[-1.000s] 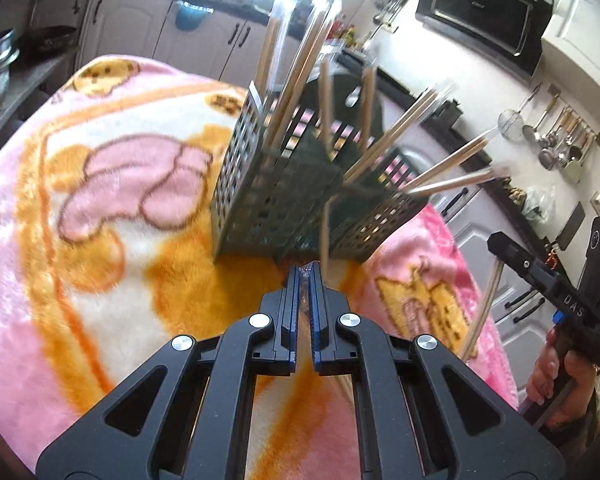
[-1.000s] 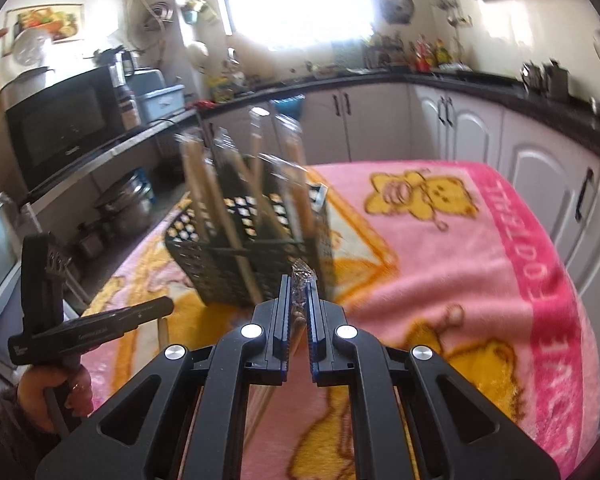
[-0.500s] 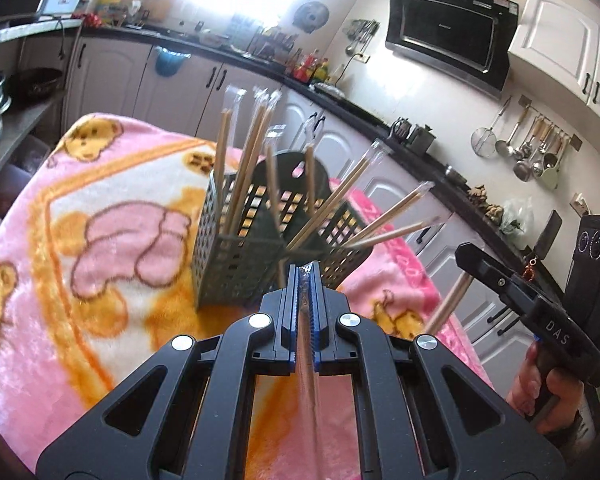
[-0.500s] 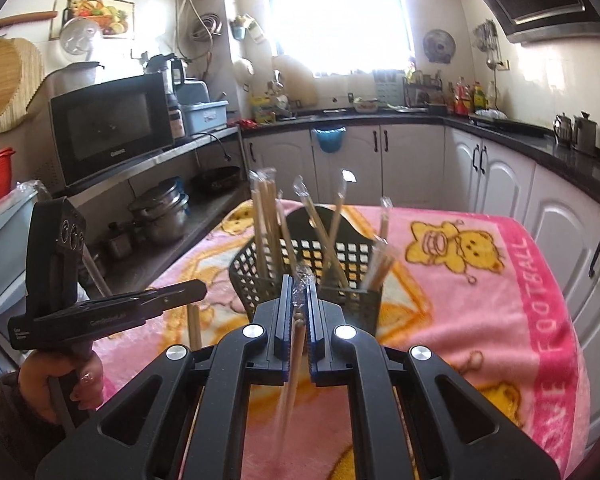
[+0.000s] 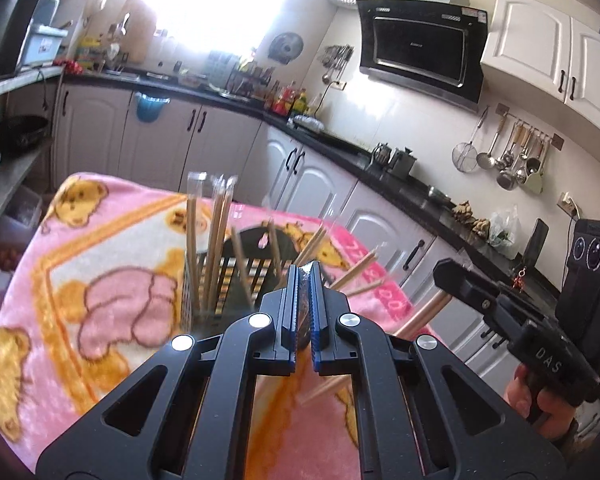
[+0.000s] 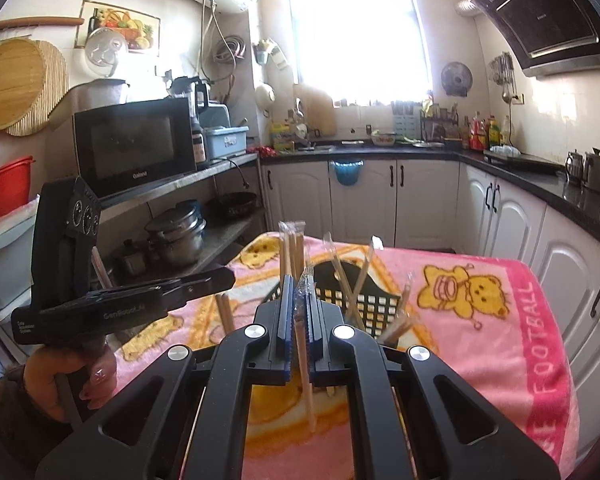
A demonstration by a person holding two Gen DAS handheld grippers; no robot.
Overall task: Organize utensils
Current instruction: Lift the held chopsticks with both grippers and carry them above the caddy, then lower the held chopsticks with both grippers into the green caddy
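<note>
A dark slatted basket is standing on a pink bear blanket, which is covering a table. Several wrapped chopsticks are leaning inside the basket at different angles: a few are standing nearly upright at its left end, and others are tilting out towards the right. The left gripper is pinching a wrapped chopstick between its pressed-together jaws, above the blanket and in front of the basket. The right gripper is likewise clamping a wrapped chopstick, which is hanging down below its jaws, above the blanket, just in front of the basket. A hand is gripping the left gripper's handle.
</note>
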